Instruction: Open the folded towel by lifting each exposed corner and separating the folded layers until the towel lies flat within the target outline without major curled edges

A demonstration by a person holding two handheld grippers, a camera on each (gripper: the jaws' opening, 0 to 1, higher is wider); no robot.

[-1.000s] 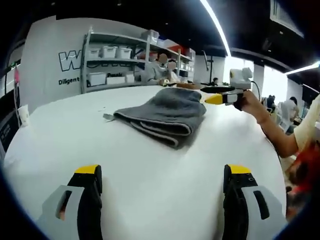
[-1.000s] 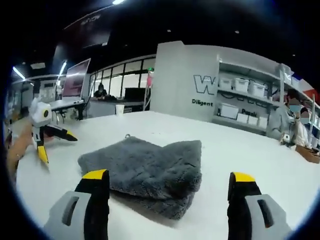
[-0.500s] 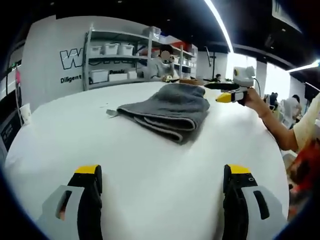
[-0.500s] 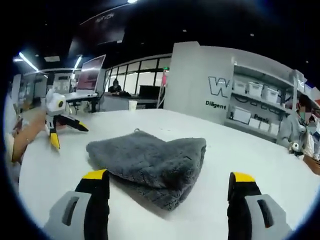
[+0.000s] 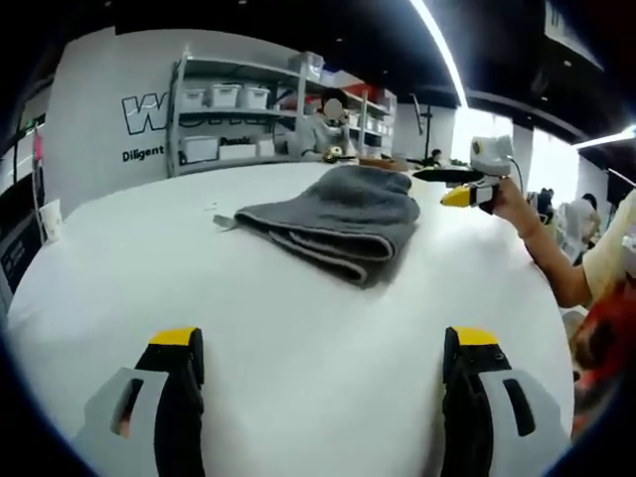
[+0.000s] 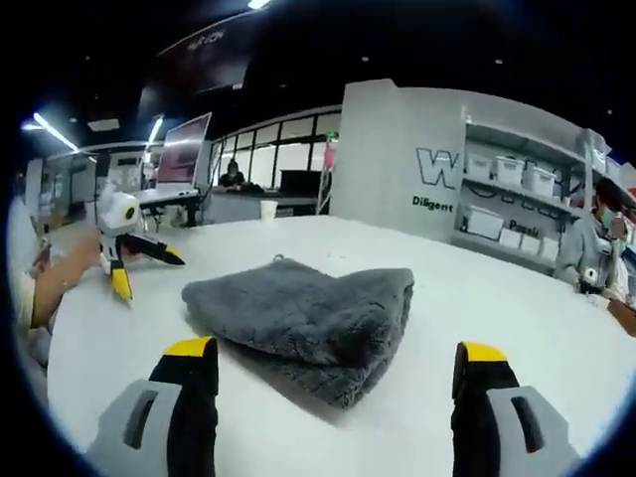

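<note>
The grey towel (image 5: 333,221) lies folded in several layers near the middle of the round white table (image 5: 298,358), its stacked edges showing along one side. The left gripper (image 5: 323,348) and the right gripper (image 6: 336,360) hover on opposite sides of it, jaws spread wide and empty. To unfold well, each should probably nip only the top layer at a loose corner, then lift and draw outward.

Both tools are hanging above the surface (image 5: 298,338) with jaws spread wide, gripping nothing. The left tool (image 5: 323,343) is facing the right tool (image 5: 459,189), which a hand (image 5: 502,199) is holding out on a bare forearm. The right tool's (image 6: 338,356) own jaws are likewise gaping.
</note>
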